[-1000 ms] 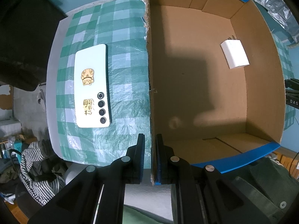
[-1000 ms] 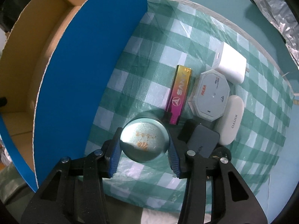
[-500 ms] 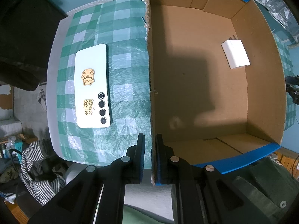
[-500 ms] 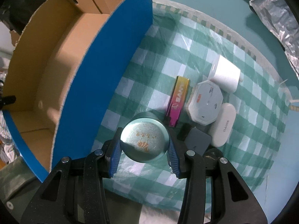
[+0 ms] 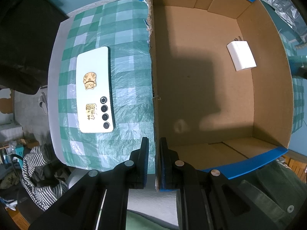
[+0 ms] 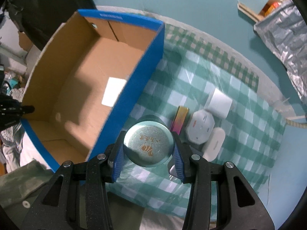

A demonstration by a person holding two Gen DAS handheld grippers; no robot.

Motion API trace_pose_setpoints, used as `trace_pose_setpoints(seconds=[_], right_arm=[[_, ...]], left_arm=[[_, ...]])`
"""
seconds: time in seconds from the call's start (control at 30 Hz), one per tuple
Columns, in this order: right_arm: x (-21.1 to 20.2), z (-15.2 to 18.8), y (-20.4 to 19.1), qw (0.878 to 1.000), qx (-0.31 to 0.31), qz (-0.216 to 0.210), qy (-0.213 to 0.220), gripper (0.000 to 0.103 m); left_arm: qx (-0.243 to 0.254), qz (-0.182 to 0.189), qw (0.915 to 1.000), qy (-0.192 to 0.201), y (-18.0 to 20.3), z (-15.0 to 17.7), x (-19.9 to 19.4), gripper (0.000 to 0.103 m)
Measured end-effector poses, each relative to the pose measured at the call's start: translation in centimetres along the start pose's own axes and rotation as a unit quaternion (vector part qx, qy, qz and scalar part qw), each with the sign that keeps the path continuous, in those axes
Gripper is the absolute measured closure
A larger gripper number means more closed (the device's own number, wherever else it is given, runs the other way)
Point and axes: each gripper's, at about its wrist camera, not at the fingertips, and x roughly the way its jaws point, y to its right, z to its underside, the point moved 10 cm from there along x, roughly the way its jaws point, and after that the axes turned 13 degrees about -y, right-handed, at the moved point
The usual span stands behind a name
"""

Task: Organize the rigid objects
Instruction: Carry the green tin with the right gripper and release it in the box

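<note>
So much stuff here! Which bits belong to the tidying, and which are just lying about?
Part of the job:
cardboard box
round tin in right claw
white charger
phone
left claw gripping box wall

Just lying about:
striped cloth
foil bag

Matt metal tin (image 6: 148,145); raw cardboard box (image 5: 207,88) (glossy blue outside).

Dim light; a hard shadow crosses the box floor (image 5: 201,88). The right wrist view is motion-blurred; fisheye edges darken toward twelve o'clock.
</note>
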Motion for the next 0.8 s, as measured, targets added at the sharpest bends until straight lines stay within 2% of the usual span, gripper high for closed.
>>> trace_pose_setpoints(seconds=[0.47, 0.8], right_arm=[[-4.2, -3.2, -2.9, 0.998, -0.044, -0.002, 0.038, 0.059], [-1.6, -4.9, -6.5, 0.996, -0.086, -0.014, 0.013, 0.059]], left_arm=[[-0.001, -0.001, 1.0, 0.0, -0.1, -0.2, 0.0, 0.092], [-0.004, 0.001, 1.0, 0.0, -0.1, -0.4, 0.0, 0.092]])
